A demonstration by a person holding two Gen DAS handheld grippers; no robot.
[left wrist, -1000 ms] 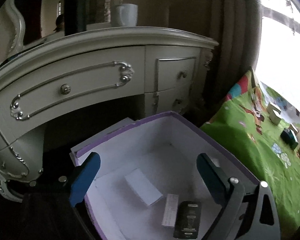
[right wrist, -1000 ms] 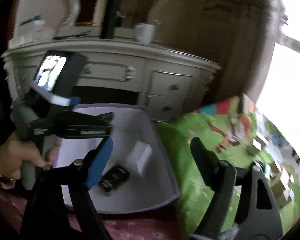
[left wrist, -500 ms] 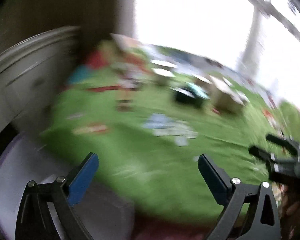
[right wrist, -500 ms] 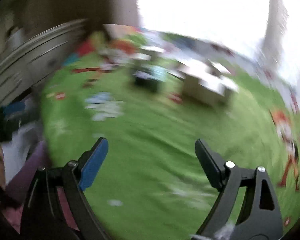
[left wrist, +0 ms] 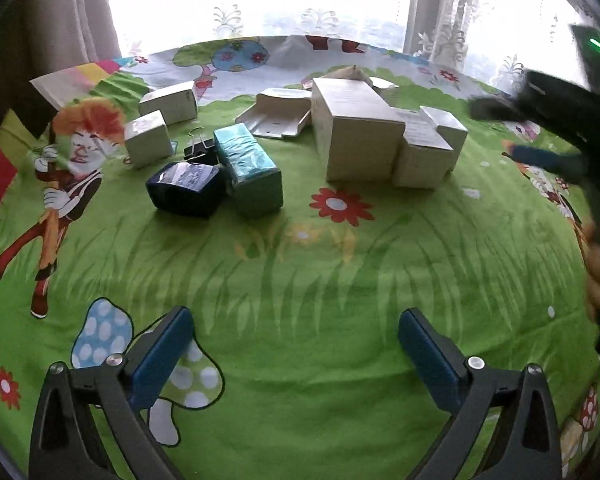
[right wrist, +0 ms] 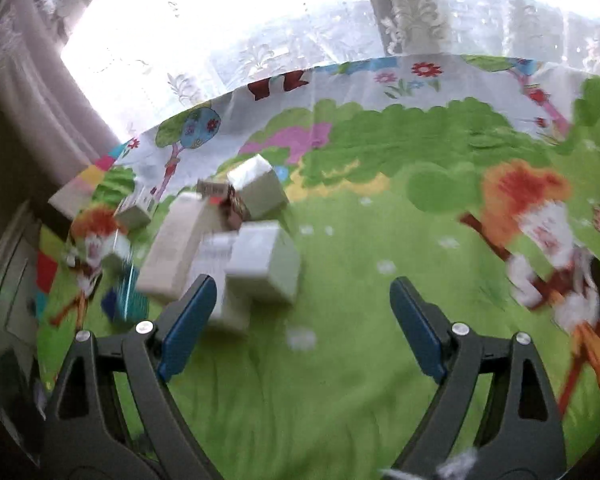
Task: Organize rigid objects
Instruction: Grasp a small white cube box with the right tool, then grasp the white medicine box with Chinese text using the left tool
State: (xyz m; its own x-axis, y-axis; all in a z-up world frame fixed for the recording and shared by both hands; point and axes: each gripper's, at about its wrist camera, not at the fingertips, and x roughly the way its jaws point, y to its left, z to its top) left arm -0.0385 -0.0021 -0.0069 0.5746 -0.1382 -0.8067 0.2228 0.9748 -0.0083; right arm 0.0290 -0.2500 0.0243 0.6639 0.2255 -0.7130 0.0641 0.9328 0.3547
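Both your grippers are empty and spread wide. The left gripper (left wrist: 294, 354) has just been opening, with only the green cartoon-printed bed cover (left wrist: 300, 280) between its jaws; the right gripper (right wrist: 300, 320) has also just been opening, with nothing between its pads.

The things to organize lie at about 12 o'clock in the left wrist view: a tall beige cardboard box (left wrist: 354, 136) with smaller white boxes (left wrist: 428, 148) touching it, and at 11 o'clock a teal wrapped packet (left wrist: 250, 170) pressed against a dark blue glossy pouch (left wrist: 186, 188), with a black binder clip (left wrist: 198, 148) just behind.

The risk I see is crowding. If you reach for the teal packet, one finger can push the pouch or clip away. The cover is soft, so a box can tip under a pad. Your right gripper approaches the same pile, so the two can collide.
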